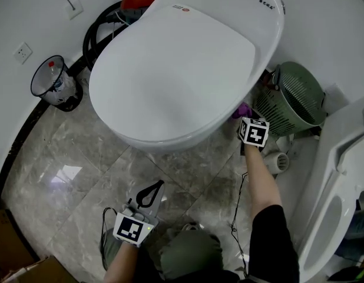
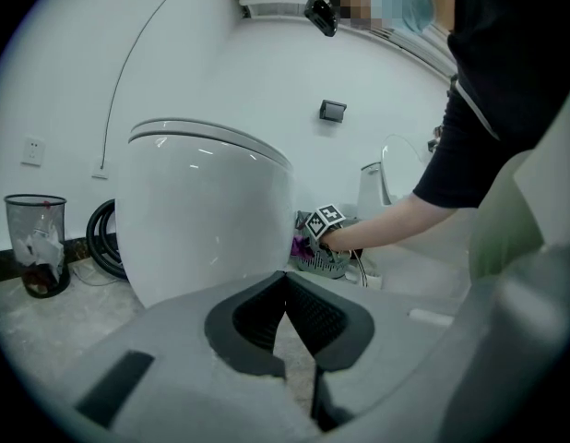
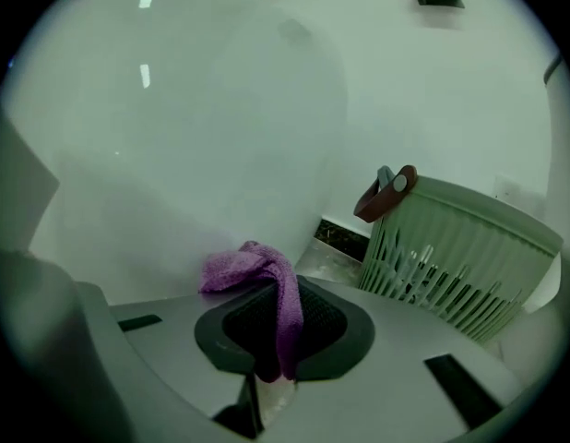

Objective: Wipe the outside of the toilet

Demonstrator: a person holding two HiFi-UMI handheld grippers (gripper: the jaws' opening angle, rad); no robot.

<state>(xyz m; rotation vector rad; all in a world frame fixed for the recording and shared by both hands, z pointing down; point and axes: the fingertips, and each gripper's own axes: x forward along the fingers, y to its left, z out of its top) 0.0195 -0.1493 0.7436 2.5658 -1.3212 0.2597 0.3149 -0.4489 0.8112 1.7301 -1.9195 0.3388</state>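
Right now the right tongs (image 3: 278,295) are clamped on a purple cloth (image 3: 243,266). The cloth is pinched between the two pads, and its free end folds up and over to the left of the tips, toward the toilet (image 3: 174,137). The toilet's white side wall fills everything ahead and left of these tongs. The bunched end of the cloth sits right at the wall, but I cannot tell whether it actually touches. In the head view the right tongs are tucked low beside the bowl, under the overhang of the closed lid, and the cloth shows just past their marker cube. Just right of these tongs stands a green slatted basket (image 3: 460,257) with a brown handle, close to the toilet but apart from it.

My left tongs (image 2: 285,280) are drawn together, pad tips meeting, with nothing between them. They hang low over the grey marble floor (image 1: 70,158), well apart from the toilet, whose rounded front stands ahead of them. Far to their left, against the wall, is a black mesh wastebin (image 2: 34,245) with a liner. A coiled black hose (image 2: 105,238) lies between the wastebin and the toilet. Ahead and right of the left tongs, the arm carrying the right tongs reaches in to the bowl's side.
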